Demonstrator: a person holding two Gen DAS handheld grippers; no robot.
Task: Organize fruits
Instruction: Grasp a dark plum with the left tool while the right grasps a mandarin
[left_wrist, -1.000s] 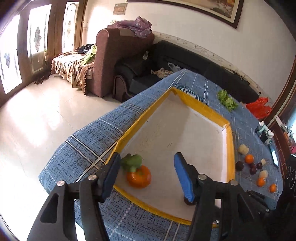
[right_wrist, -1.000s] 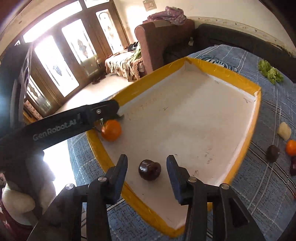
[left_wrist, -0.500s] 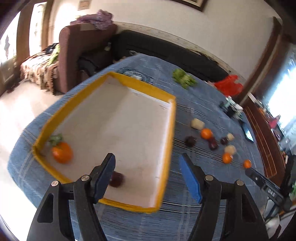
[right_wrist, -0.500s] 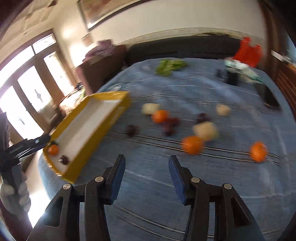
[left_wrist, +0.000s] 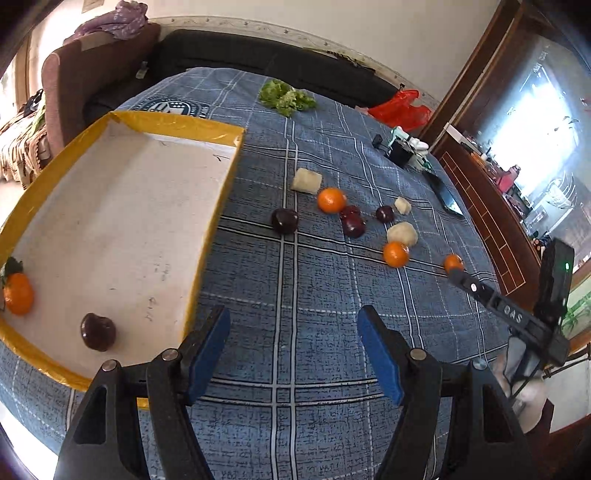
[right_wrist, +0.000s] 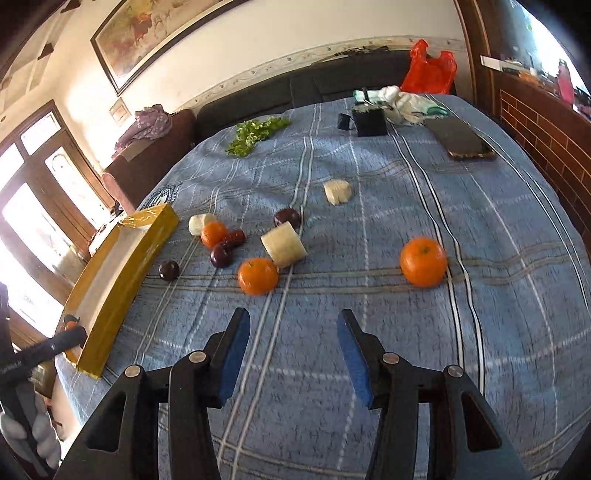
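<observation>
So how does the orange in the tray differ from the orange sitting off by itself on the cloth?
The tray orange lies inside the yellow-edged tray, in a corner near a dark plum; the lone orange rests on the blue plaid cloth, apart from the other fruit. The tray orange has green leaves attached; the lone orange shows only a small stem spot. Both are round, bright orange, and held by no gripper.
</observation>
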